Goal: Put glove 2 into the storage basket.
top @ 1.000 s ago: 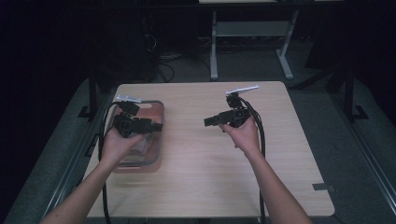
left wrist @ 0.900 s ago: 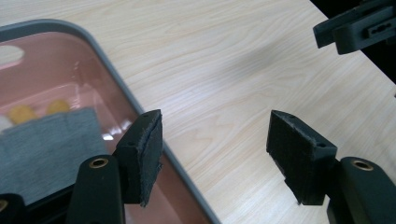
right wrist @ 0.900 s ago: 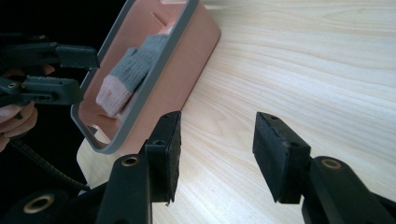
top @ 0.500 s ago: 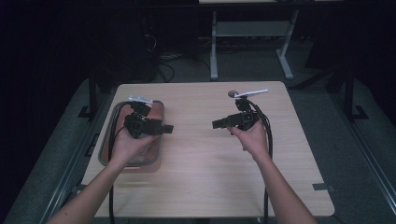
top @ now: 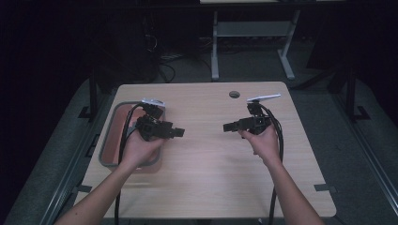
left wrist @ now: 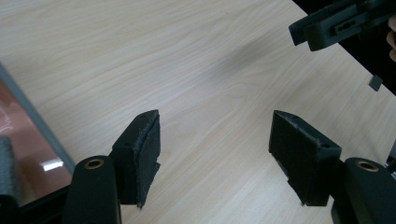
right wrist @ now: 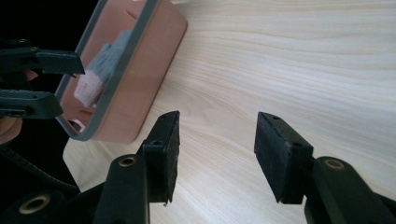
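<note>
Surroundings: dim room; pale wood-grain laminate table (top: 211, 178) with desk legs and cables in the dark behind it.
Left gripper (top: 177, 133): jaws spread with bare table between them in the left gripper view; nothing held.
Right gripper (top: 228, 126): jaws likewise spread over bare tabletop, empty, as the right gripper view shows.
Tray: the shallow pink plastic tray with a grey rim (top: 109, 140) lies under and behind the left hand (top: 141, 149), well off to the left of the right gripper's jaws; a pale grey-white wad (right wrist: 100, 70) rests inside it.
Change: against the earlier high views, the left gripper has swung off the tray toward the table's middle, its tips now pointing at the right gripper; the right has drifted slightly away and lower.
Reading: both tools look disengaged from the tray; its contents appear untouched, so any picking is yet to begin.
</note>
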### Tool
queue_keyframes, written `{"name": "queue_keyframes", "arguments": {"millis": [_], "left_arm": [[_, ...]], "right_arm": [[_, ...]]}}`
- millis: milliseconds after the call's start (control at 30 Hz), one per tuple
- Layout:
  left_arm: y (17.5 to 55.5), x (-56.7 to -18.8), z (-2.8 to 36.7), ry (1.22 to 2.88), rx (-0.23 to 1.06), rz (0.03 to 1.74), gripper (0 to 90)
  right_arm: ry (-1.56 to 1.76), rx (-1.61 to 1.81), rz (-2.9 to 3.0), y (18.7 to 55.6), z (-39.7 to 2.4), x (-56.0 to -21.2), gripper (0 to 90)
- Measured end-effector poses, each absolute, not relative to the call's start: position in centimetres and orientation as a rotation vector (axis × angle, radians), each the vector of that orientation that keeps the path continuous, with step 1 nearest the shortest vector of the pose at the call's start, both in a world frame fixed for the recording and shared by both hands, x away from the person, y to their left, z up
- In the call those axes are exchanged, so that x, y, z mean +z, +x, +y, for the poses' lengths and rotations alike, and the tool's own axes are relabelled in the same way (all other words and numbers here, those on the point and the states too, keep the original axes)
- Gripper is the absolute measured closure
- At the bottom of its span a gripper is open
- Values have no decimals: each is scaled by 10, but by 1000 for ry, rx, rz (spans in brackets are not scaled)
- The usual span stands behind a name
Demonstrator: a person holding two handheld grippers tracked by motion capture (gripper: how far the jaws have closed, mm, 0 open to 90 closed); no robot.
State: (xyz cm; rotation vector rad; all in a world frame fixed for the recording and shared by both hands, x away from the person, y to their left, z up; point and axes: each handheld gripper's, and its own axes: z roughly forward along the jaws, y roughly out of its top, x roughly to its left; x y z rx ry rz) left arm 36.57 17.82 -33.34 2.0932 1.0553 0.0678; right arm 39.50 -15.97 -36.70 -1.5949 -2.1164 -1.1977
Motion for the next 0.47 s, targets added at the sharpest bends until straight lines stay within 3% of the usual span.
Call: {"name": "queue_keyframes", "arguments": {"millis": [467], "left_arm": [[357, -339, 147, 2132, 27, 981, 318]], "right_arm": [[-1677, -1201, -2073, 382, -195, -377, 491]]}}
